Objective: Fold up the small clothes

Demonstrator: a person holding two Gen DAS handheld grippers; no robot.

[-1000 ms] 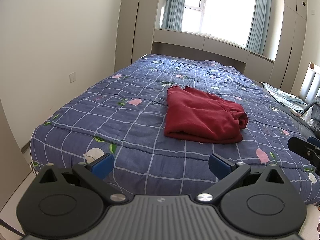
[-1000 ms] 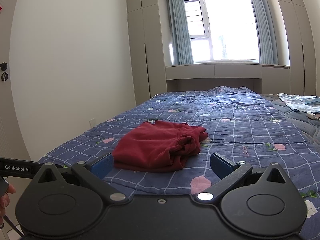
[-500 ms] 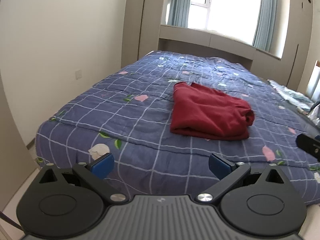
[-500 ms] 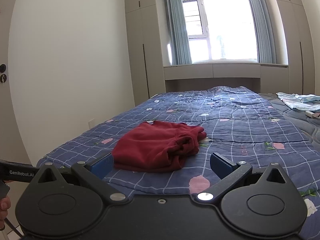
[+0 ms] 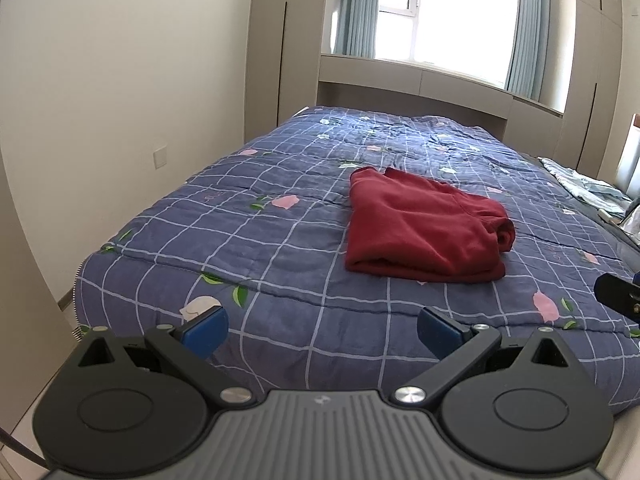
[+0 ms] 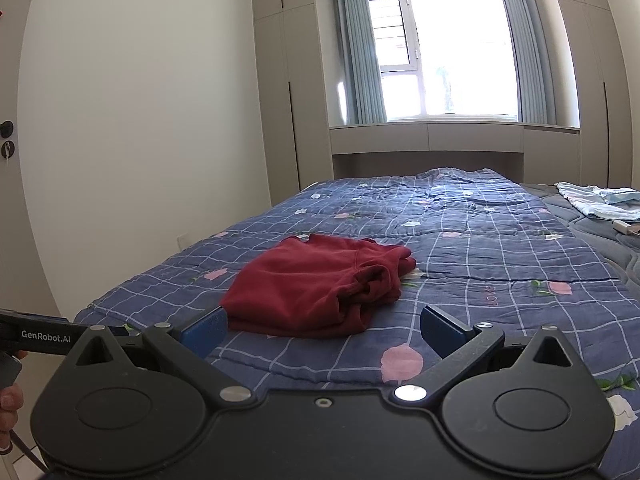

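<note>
The red garment [image 5: 424, 232] lay on the bed [image 5: 256, 240] near its foot edge, roughly midway between the two side edges, already doubled over into a rough rectangle. Its long axis ran from the foot edge toward the window end, with the bunched, rolled cuff end turned toward the bed's right side. The left gripper [image 5: 322, 326] and right gripper [image 6: 324, 330] both hung short of the foot edge with jaws released and nothing in them, well apart from the cloth. The likely risk was that a pinch would catch only the top layer, since the stacked layers looked loose; lifting that way would peel the fold open. The soft quilt could also be nipped along with the fabric.
</note>
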